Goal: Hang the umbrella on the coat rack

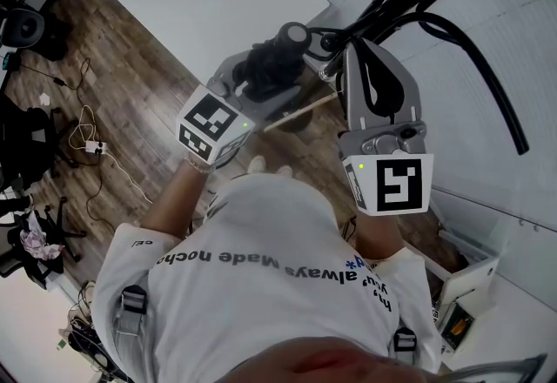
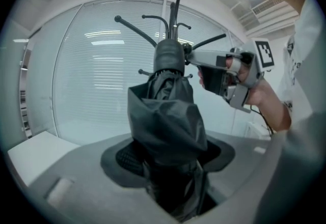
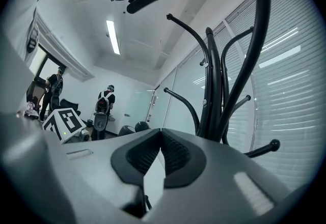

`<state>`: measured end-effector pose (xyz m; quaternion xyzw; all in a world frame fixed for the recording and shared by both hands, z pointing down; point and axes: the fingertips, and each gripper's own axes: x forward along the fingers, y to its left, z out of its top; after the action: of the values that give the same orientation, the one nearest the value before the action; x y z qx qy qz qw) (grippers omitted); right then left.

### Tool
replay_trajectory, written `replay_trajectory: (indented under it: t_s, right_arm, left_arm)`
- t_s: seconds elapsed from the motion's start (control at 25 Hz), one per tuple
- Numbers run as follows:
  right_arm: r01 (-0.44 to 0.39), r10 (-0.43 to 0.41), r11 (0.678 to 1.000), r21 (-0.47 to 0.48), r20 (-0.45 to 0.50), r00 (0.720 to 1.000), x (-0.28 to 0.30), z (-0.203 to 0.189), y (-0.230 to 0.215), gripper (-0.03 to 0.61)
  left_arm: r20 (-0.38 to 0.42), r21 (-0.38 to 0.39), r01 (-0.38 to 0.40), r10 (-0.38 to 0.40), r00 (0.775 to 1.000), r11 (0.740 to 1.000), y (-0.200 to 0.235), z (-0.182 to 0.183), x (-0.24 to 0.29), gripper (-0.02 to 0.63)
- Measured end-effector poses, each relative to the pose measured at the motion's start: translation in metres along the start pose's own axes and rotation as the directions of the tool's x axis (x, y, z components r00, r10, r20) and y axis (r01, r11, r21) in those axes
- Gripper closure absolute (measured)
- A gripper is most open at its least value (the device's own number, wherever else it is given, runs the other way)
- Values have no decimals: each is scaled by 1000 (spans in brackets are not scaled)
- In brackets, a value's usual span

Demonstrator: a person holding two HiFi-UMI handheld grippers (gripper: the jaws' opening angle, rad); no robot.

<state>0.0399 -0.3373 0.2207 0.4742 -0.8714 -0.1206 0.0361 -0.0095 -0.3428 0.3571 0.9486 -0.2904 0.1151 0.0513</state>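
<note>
Left gripper view shows umbrella (image 2: 167,116) clamped inside the left hand-held gripper (image 2: 170,159).

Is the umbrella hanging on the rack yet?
No, the umbrella is clamped in the left gripper, held up in front of the rack.

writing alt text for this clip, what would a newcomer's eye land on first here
The folded black fabric umbrella, held upright in the left gripper's jaws, fills the left gripper view. Just behind it rises the black metal coat rack with curved arms, and the right gripper, jaws together, is at the umbrella's rounded top.
</note>
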Motion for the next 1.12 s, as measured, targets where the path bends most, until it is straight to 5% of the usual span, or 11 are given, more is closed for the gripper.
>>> replay_trajectory:
  t_s: [0.44,0.6,1.12]
  right_arm:
    - [98,-100,994,-50,-39,994,5,-18,-28,566]
    - [96,-97,995,-33,-29,995,-4,-23,-28,473]
    - [121,-114,990,75,-99,989,-70,-84,-12,506]
  left_arm:
    - [-65,-5,33,-34,997,999,2,-16,49,334]
    - [-77,-9,37,-37,996,999,5,-23,59,334]
    - [-118,31,52,-48,992,998,0,-51,77,331]
